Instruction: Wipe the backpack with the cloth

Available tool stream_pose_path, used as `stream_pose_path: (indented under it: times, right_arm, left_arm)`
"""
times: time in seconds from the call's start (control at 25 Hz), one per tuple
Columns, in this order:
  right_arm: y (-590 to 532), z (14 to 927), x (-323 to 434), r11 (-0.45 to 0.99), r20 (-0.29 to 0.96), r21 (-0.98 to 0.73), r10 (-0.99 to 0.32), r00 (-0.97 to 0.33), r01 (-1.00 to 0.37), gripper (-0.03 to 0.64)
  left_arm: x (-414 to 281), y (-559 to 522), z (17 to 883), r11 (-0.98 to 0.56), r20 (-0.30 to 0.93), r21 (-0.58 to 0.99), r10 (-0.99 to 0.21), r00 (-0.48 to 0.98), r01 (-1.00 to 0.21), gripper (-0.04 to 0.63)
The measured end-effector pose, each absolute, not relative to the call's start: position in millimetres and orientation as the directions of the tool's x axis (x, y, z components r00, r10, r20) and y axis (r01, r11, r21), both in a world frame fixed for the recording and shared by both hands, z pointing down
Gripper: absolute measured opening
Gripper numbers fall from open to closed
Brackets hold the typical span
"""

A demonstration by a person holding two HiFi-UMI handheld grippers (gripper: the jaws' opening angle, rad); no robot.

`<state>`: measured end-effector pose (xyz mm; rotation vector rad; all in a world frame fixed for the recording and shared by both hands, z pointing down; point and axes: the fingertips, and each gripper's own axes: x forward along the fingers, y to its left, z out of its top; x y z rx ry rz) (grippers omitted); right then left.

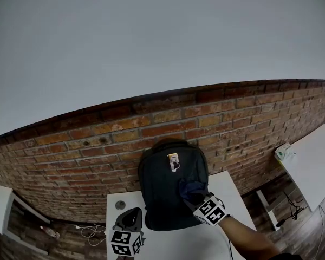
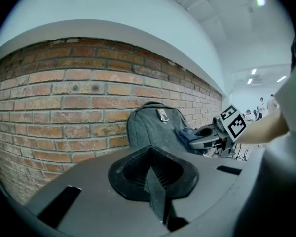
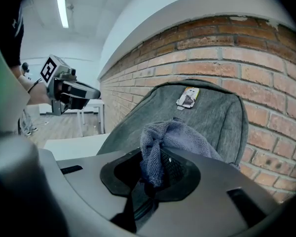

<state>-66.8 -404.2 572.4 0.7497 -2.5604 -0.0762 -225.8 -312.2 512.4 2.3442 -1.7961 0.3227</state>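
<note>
Dark grey fabric forms the backpack point(image 1: 170, 191), which stands upright on a white table point(image 1: 168, 245) with its back against a red brick wall point(image 1: 97, 150). A small tag point(image 1: 174, 162) is fixed near the top of its front panel. A blue-grey terry cloth point(image 3: 163, 142) lies against the right part of that panel, about halfway up, touching the fabric.

Right gripper point(image 1: 197, 199): the jaws are closed on a bunched fold of the cloth. The remainder of the cloth spreads beyond the jaw tips onto the backpack. The person's forearm point(image 1: 244, 237) runs from this gripper to the lower right edge of the head view.

Left gripper point(image 1: 130, 219): the jaws are brought together with nothing between them. It sits above the left part of the table, beside the backpack's lower left corner and apart from it, pointing toward the wall and the pack. Whether it rests on the tabletop cannot be determined.

A small round grey disc point(image 1: 119, 205) lies on the table just left of the backpack's base. A second white table point(image 1: 314, 167) stands well apart to the right. A white cable point(image 1: 89, 231) lies on the wooden floor below the wall, to the left.
</note>
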Motion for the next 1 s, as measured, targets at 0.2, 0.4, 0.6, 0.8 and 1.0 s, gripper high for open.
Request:
stream_pose_path:
  times: [0.2,0.4,0.6,0.8,1.0]
  right_arm:
    - [-374.8,596.2,-55.9,0.868,0.435,0.11,-0.48,-0.762,-0.484,0.066]
    - [-353.1,611.6,-46.4,0.893,0.423,0.032,-0.418,-0.804,-0.448,0.066]
    - [-324.3,642.0,-32.9,0.927,0.474,-0.042,-0.309,-0.824,-0.372,0.066]
    - [-289.4,709.5,-19.6,0.958,0.651,0.038,-0.241,-0.72,-0.286,0.066]
    - [-266.8,752.3,-15.3,0.971,0.733,0.048,-0.193,-0.653,-0.233,0.066]
  left_arm:
    - [-223.2,-311.6,517.1,-0.267,0.287,0.004,-0.923,0.257,-0.964,-0.009]
    - [-221.5,-312.2,518.5,-0.27,0.289,0.007,-0.921,0.26,-0.963,-0.009]
    - [-212.9,-311.2,521.8,-0.284,0.296,0.012,-0.915,0.274,-0.959,-0.009]
    - [-211.9,-310.2,523.8,-0.287,0.3,0.013,-0.912,0.278,-0.958,-0.009]
    - [-212.5,-308.6,526.6,-0.286,0.31,0.014,-0.91,0.277,-0.958,-0.009]
